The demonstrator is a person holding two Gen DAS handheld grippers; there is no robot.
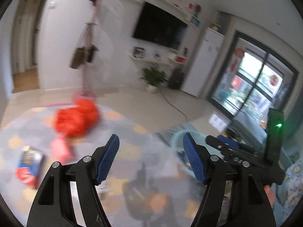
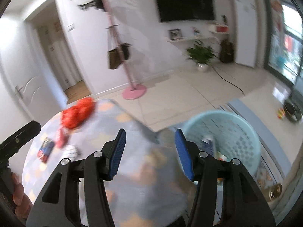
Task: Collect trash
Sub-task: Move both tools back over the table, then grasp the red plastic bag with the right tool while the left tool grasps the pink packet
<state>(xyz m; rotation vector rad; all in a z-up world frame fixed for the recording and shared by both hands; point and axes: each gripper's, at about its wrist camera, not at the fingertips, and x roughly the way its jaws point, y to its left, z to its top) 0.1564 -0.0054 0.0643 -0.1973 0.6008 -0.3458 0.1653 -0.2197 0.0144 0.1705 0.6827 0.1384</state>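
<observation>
My left gripper [image 1: 151, 141] is open and empty above a round table with a pale patterned cloth [image 1: 117, 124]. My right gripper [image 2: 150, 135] is open and empty too. On the cloth lie a red plastic bag [image 1: 76, 118], a pink wrapper [image 1: 59, 148] and a blue and red snack packet [image 1: 30, 163]. They show in the right wrist view too: red bag [image 2: 77, 114], packet [image 2: 45, 149], a white crumpled piece [image 2: 71, 151]. A light blue basket [image 2: 244, 132] stands right of the table with some items inside.
A pink coat stand [image 2: 134, 91] stands on the tiled floor beyond the table. A potted plant [image 2: 201, 54] and a cable [image 2: 229, 82] lie near the far wall under the TV. A dark bowl [image 2: 292, 111] sits on the floor at right.
</observation>
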